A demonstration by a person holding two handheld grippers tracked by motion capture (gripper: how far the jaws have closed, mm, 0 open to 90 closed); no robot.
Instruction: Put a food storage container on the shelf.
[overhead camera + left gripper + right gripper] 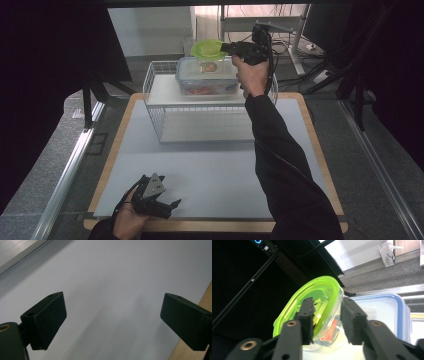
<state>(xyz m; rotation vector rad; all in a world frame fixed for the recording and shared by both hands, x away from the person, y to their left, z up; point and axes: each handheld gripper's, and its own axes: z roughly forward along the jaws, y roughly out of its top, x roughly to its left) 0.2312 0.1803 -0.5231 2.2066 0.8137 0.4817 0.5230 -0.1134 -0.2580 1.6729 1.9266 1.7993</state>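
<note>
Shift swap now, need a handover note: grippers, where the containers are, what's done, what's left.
Right gripper: shut on the green-lidded container, held tilted in the air above the blue-lidded box.
Left gripper: open, holding nothing, low over the grey mat at the near left.
Blue-lidded box: lid on, on the upper shelf of the white wire rack at the far side of the table.
Done: green-lidded container gripped and lifted.
Left: likely setting it down, on the box or the rack; I can't tell which.

Grey carpet floor (45, 150), dark curtains (45, 45), metal desk frame (260, 22)
</note>
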